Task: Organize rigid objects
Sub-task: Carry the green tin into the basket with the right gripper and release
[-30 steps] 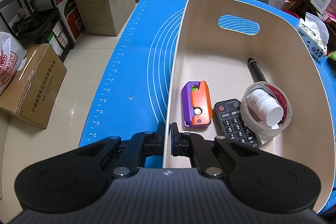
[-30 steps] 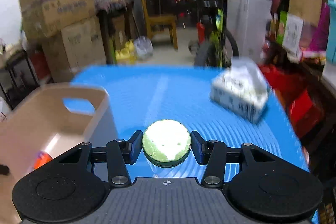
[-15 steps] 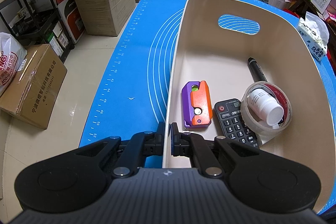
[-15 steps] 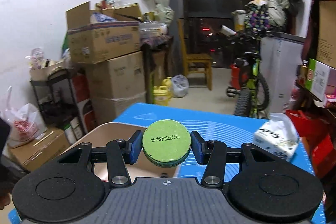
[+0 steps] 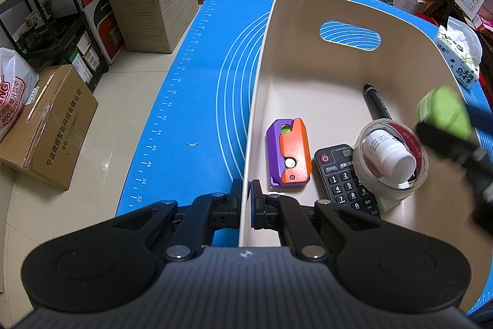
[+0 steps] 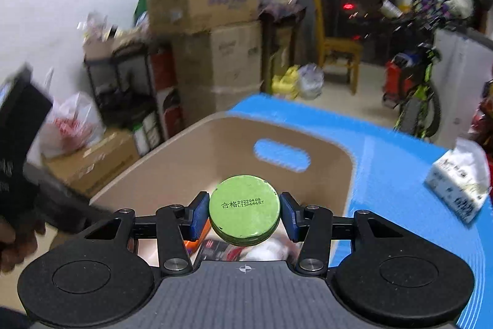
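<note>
**Green tin over the bin, ready to go in**

The green tin point(image 6: 245, 209) is a small round, flat container, pinched across its rim by the right tool point(image 6: 245, 213), whose pads press its two sides. It looks stiff and light, probably smooth-walled, so a grip across the widest part seems the safest hold; a tilt could let it slip.

On the left, the left tool point(image 5: 245, 207) is closed on the near wall of the beige bin point(image 5: 258, 88), one finger outside and one inside, steadying it on the blue mat point(image 5: 197, 88) covering the tabletop.

Inside the bin, from left to right: a purple and orange toy point(image 5: 289, 154), a remote point(image 5: 343, 178), a tape roll point(image 5: 389, 158) with a white bottle point(image 5: 388, 154) lying in it, and a black marker point(image 5: 376, 102) behind. The far half of the bin floor is bare, which looks like the easiest landing spot. The tin hangs above the bin's right side, inside the rim. A tissue pack point(image 6: 459, 184) sits on the mat to the right, well apart.
</note>
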{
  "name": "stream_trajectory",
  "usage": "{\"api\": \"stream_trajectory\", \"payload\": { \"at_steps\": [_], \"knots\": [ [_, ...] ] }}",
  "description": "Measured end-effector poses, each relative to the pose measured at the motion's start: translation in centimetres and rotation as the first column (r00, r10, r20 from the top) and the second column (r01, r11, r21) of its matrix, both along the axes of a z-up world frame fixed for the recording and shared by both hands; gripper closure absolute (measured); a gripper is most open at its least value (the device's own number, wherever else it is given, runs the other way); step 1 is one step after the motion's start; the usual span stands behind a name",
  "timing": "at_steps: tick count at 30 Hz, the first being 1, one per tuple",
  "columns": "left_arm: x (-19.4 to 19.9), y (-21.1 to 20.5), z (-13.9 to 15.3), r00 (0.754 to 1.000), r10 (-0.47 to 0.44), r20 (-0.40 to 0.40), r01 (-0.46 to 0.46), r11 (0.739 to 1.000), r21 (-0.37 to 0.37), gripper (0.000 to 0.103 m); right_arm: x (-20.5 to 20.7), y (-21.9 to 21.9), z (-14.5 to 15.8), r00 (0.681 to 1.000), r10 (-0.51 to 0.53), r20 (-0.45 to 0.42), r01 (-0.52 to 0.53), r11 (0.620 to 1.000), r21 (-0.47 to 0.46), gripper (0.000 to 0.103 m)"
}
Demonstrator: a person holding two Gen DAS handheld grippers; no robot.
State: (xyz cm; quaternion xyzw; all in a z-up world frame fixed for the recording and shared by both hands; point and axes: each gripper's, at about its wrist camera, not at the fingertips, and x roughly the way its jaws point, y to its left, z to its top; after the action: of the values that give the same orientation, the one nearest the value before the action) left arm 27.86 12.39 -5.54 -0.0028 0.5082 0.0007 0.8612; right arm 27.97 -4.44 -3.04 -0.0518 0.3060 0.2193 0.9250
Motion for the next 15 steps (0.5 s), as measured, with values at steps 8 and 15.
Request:
{"api": "stream_trajectory", "payload": {
  "at_steps": [8,15],
  "knots": [
    [0.0,0.0,0.0,1.0,0.0,0.0,0.0,1.0,0.0,0.096,0.3,2.7,-2.3,0.991,0.065,-0.114,-0.075,0.994,-0.084,0.049],
    [0.0,0.0,0.0,1.0,-0.001,0.0,0.001,1.0,0.0,0.097,1.0,3.0,-3.3,0.976,0.063,-0.208,-0.092,0.987,-0.129,0.049]
  ]
}}
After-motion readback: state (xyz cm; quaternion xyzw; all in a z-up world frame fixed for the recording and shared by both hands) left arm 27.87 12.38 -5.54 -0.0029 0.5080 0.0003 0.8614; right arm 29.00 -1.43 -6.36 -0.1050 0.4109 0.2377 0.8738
